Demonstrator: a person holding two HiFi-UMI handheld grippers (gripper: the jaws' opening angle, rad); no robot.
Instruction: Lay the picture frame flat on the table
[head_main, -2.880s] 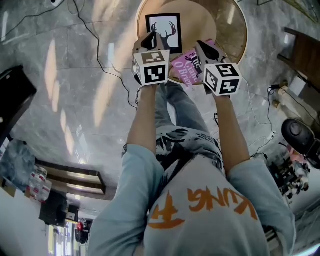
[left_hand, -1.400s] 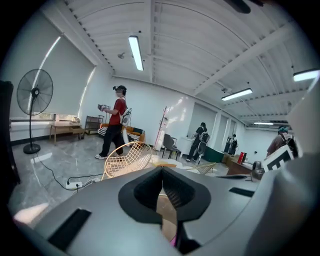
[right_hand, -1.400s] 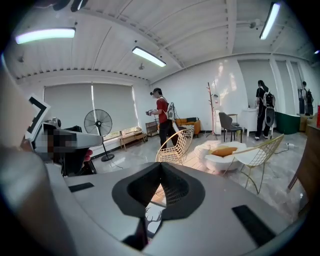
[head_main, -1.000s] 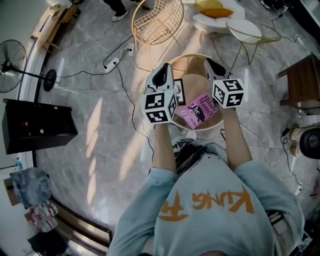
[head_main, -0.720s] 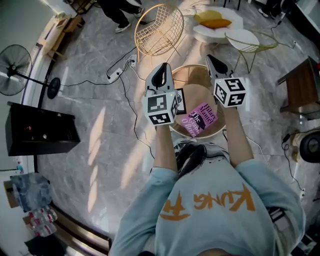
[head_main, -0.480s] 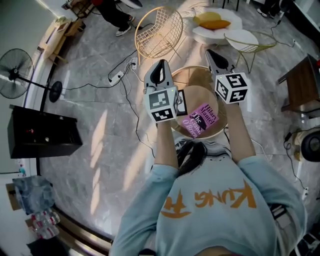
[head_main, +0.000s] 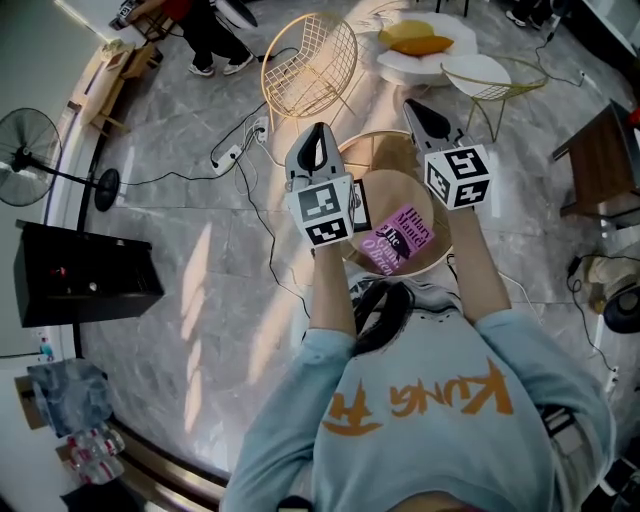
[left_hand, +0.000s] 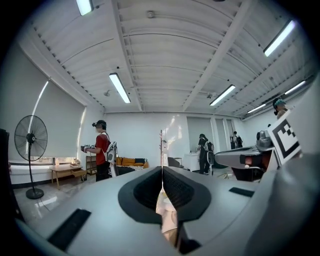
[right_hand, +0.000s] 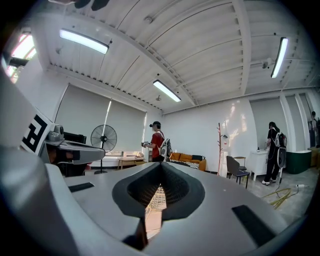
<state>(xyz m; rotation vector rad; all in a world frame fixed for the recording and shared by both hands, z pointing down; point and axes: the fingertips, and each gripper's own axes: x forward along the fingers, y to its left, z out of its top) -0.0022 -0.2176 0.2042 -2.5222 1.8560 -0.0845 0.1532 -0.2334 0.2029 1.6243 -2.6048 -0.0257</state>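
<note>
The picture frame (head_main: 361, 207) lies on the round wooden table (head_main: 395, 192); only a black-and-white sliver of it shows past the left gripper's marker cube. A pink book (head_main: 398, 238) lies beside it on the right. My left gripper (head_main: 318, 137) is held up above the table's left edge, jaws shut and empty; in its own view (left_hand: 161, 172) it points out across the room. My right gripper (head_main: 413, 106) is held up over the table's far right side, also shut with nothing in it (right_hand: 160, 172).
A gold wire chair (head_main: 310, 65), a white low table (head_main: 425, 45) and a wire side table (head_main: 490, 80) stand beyond the round table. Cables and a power strip (head_main: 225, 155) lie on the marble floor at the left. A standing fan (head_main: 30, 150) and a black cabinet (head_main: 85, 275) are far left.
Both grippers have risen from close over the table, and the head view has pulled back. The frame, earlier in plain sight lying flat, is now mostly covered by the left cube.
</note>
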